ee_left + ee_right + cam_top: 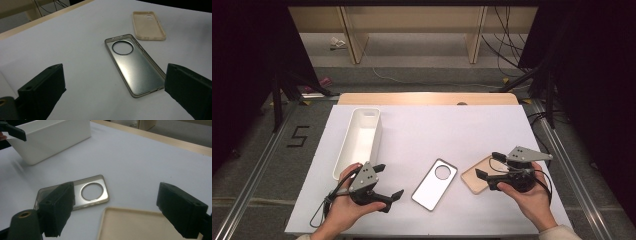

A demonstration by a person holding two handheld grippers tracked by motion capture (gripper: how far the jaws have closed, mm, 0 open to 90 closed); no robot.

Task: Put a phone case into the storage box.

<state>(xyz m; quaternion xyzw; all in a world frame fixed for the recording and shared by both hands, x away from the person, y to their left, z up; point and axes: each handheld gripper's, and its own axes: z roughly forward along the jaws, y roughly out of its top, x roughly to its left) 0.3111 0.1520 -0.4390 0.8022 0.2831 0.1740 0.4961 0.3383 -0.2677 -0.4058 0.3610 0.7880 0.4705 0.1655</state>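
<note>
Both grippers, left [388,181] and right [488,165], with jaws spread wide and nothing pinched. Beige soft-rubber phone case [478,174] lying flat just under the right gripper, beside a clear grey-rimmed phone case with a round camera hole [435,184]; long white plastic bin [358,141] near the left hand. Risk ahead: thin rim (flush on the white tabletop [427,127]) slipping from the pads, or skidding into its neighbour.
</note>
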